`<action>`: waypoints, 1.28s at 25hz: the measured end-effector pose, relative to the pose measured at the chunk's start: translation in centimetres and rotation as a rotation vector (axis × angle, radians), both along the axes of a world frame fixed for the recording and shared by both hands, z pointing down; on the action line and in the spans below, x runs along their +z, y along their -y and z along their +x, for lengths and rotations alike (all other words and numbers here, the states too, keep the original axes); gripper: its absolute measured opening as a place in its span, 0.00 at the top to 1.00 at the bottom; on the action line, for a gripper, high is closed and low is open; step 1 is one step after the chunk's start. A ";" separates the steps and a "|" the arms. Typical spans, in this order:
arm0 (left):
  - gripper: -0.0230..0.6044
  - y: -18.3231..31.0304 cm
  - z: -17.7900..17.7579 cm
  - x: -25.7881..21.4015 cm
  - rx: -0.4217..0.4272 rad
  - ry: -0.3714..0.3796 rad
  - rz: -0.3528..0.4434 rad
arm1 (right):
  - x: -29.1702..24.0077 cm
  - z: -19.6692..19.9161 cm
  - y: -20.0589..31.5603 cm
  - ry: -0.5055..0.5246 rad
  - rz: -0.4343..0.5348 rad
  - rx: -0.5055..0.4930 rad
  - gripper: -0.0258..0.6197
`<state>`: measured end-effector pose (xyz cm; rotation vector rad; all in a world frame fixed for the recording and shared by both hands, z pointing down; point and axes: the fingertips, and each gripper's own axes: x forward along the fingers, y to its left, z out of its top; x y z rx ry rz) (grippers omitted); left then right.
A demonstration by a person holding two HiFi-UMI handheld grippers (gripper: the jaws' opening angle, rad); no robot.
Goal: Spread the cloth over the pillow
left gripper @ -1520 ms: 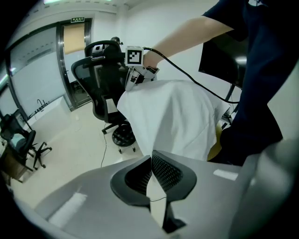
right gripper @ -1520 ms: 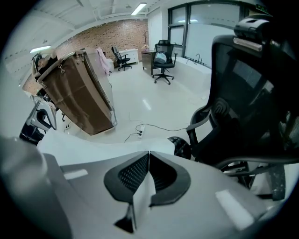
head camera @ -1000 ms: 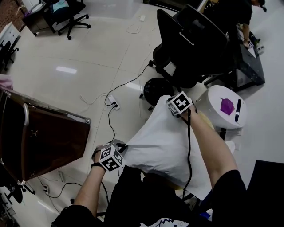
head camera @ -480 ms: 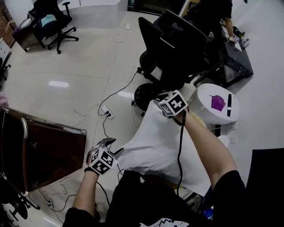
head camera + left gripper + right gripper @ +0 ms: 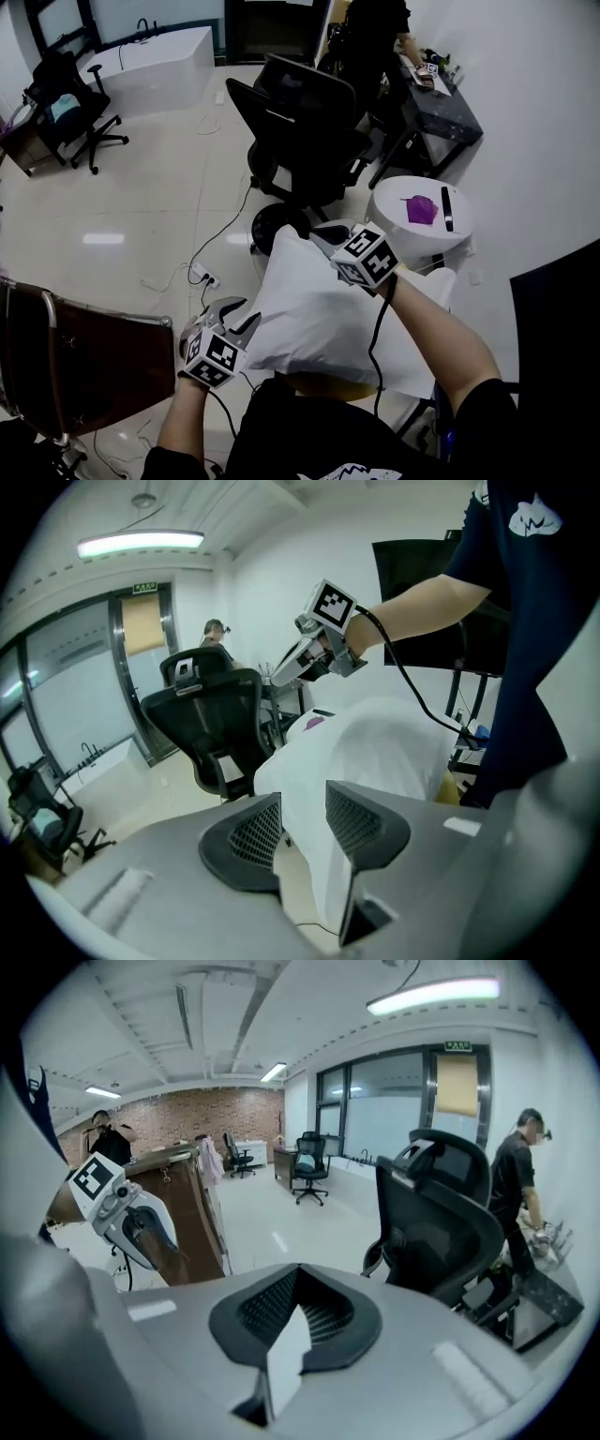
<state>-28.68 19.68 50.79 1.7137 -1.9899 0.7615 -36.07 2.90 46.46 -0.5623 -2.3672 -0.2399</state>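
Note:
A white cloth (image 5: 319,314) lies bunched in front of me. A yellow edge (image 5: 319,386) shows under its near side; the pillow is otherwise hidden. My right gripper (image 5: 324,233) is shut on the cloth's far corner, a white sliver pinched between its pads (image 5: 298,1312). My left gripper (image 5: 240,311) is at the cloth's left corner. Its jaws (image 5: 302,810) have just been closing and still stand apart. The cloth (image 5: 375,752) hangs between them against the right pad, with a gap at the left pad.
A black office chair (image 5: 300,131) stands just beyond the cloth. A round white table (image 5: 417,234) at the right holds a purple item (image 5: 420,208). A brown wooden panel (image 5: 84,366) is at the left. Cables and a power strip (image 5: 202,277) lie on the floor. A person (image 5: 375,23) stands at a far desk.
Both grippers have risen, and the right one has lifted the cloth's far corner. The left gripper's jaws, closed on the cloth's corner before, now stand apart. The view has tilted up.

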 end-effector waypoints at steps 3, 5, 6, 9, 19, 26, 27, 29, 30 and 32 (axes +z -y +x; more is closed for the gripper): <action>0.78 1.8 1.9 -1.9 0.017 0.043 0.031 | -2.4 4.6 0.9 0.061 -0.018 0.038 0.95; 0.78 2.8 3.4 -2.9 0.027 0.063 0.046 | -3.8 8.1 1.5 0.096 -0.028 0.069 0.95; 0.78 3.3 4.3 -3.4 0.031 0.071 0.053 | -4.5 10.0 1.7 0.113 -0.033 0.083 0.95; 0.78 4.8 7.4 -4.9 0.048 0.089 0.085 | -6.1 15.9 2.4 0.160 -0.034 0.120 0.95; 0.75 8.5 20.0 -6.4 0.193 0.089 0.111 | -4.1 34.7 4.1 0.178 -0.070 0.288 0.95; 0.75 8.8 28.5 -5.8 0.284 0.042 0.111 | -2.3 43.7 2.2 0.177 -0.143 0.357 0.95; 0.73 8.6 29.3 -5.5 0.291 0.047 0.101 | -2.0 44.7 1.7 0.171 -0.146 0.353 0.95; 0.73 8.2 30.9 -4.9 0.306 0.052 0.077 | -1.1 46.4 0.8 0.158 -0.146 0.337 0.95; 0.73 8.0 31.6 -4.6 0.315 0.051 0.068 | -0.6 47.2 0.4 0.153 -0.148 0.332 0.95; 0.73 7.8 32.9 -4.4 0.331 0.050 0.059 | 0.3 48.6 -0.1 0.142 -0.157 0.333 0.95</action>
